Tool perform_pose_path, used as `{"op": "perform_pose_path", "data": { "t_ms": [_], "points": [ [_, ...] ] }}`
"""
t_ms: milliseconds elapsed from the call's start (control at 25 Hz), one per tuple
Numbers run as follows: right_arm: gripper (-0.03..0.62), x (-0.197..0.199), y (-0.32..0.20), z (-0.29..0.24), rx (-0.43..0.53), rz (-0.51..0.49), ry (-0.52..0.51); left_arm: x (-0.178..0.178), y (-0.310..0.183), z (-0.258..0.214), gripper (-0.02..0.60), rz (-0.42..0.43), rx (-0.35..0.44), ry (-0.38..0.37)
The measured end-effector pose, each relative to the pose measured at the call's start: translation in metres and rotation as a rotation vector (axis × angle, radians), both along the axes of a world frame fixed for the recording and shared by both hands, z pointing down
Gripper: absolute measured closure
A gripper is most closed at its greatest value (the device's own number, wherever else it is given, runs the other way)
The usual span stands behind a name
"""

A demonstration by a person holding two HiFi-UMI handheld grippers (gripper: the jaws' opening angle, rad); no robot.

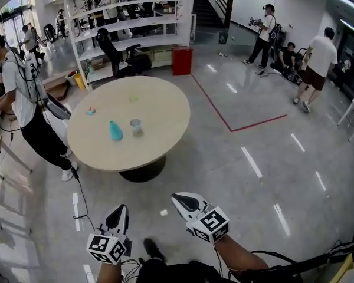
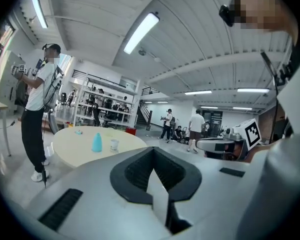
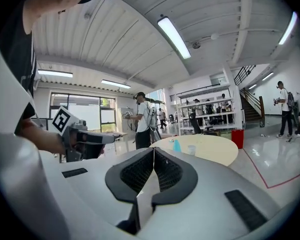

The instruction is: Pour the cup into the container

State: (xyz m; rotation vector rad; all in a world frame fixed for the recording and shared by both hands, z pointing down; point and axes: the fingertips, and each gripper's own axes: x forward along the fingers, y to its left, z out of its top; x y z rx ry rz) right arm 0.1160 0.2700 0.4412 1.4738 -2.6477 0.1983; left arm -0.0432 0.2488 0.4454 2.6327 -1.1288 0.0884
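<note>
A round beige table (image 1: 159,128) stands a few steps ahead of me. On it are a teal bottle-shaped vessel (image 1: 115,131) and, just to its right, a small clear cup (image 1: 135,126). Both also show far off in the left gripper view, the vessel (image 2: 96,142) and the cup (image 2: 114,144), and in the right gripper view, the vessel (image 3: 176,145) and the cup (image 3: 191,149). My left gripper (image 1: 123,209) and right gripper (image 1: 178,198) are held low over the floor, well short of the table. Both are shut with nothing between the pads.
A person (image 1: 23,93) stands at the table's left edge, with a cable (image 1: 79,187) trailing on the floor. Small items (image 1: 91,111) lie on the far side of the table. Behind it are shelves (image 1: 130,22), an office chair (image 1: 115,52) and a red bin (image 1: 182,61). More people stand at the back right.
</note>
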Motion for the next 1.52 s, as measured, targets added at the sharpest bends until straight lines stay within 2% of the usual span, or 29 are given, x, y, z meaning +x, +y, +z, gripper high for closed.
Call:
{"op": "perform_pose_path", "data": {
  "t_ms": [240, 440, 680, 960, 1240, 1400, 1520],
  "points": [
    [0.585, 0.042, 0.095, 0.005, -0.037, -0.045, 0.003, 0.059, 0.09, -0.004, 0.583, 0.007, -0.013, -0.024],
    [0.585, 0.051, 0.152, -0.002, -0.013, -0.065, -0.016, 0.071, 0.156, -0.011, 0.583, 0.008, -0.019, -0.053],
    [0.585, 0.046, 0.195, -0.009, 0.011, -0.063, -0.03, 0.075, 0.206, -0.016, 0.583, 0.033, -0.012, -0.063],
    [0.585, -0.005, 0.258, -0.002, -0.004, -0.084, 0.003, 0.033, 0.28, -0.007, 0.583, 0.041, -0.007, -0.038],
    [0.585, -0.058, 0.353, 0.016, -0.043, -0.036, 0.032, -0.026, 0.377, 0.009, 0.583, 0.074, -0.016, 0.0],
    [0.585, -0.081, 0.409, 0.027, -0.079, -0.009, 0.038, -0.047, 0.429, 0.019, 0.583, 0.126, -0.039, 0.018],
    [0.585, -0.097, 0.444, 0.027, -0.095, -0.008, 0.039, -0.06, 0.452, 0.022, 0.583, 0.117, -0.056, 0.021]
  ]
}}
